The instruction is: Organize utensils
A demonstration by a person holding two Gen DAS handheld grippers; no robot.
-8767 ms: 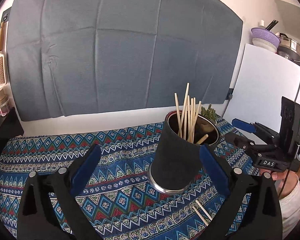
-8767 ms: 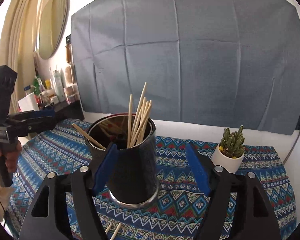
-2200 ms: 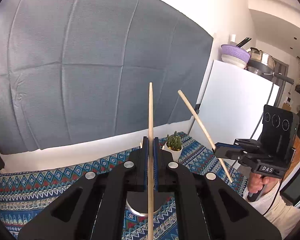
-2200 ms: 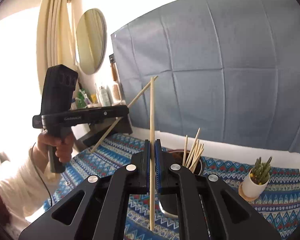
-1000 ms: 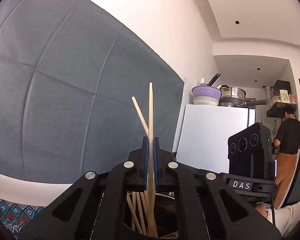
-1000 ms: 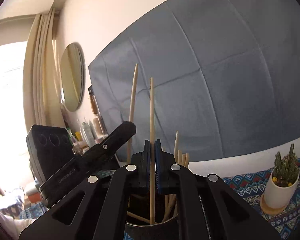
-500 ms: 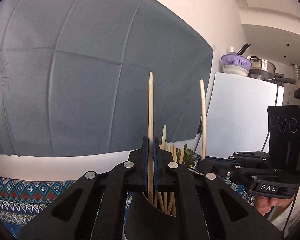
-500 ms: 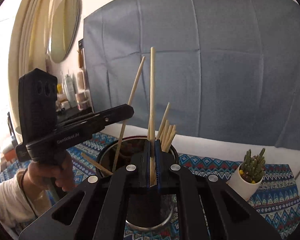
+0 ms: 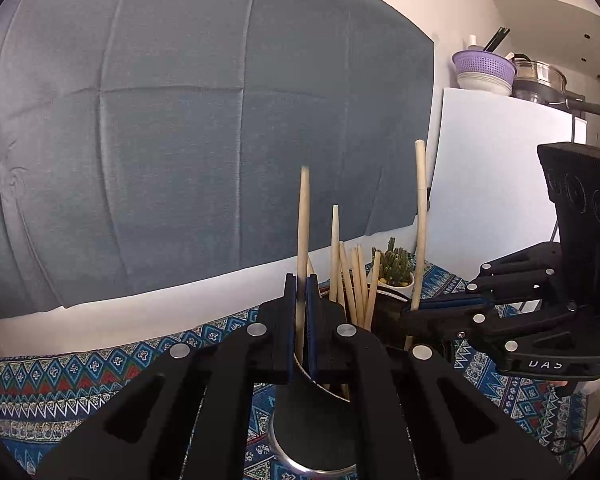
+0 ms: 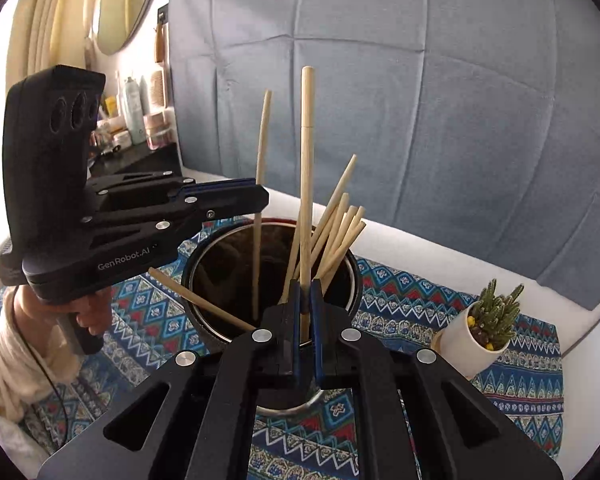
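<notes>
Daylight from far left blows out curtain (image 10: 40, 20) in right wrist view. Heavy fisheye bending, dark corner vignette. Chopstick tip (image 9: 305, 172) motion-blurred.

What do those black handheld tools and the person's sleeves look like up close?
Each matte black plastic tool has two angular arms with round silver bolts and blue pads on its fingers. The left tool has a boxy black head with three round recesses, white "GenRobot.AI" lettering and a thin black cable. The right tool reads "DAS". The cream fabric sleeve covers the wrist.
</notes>
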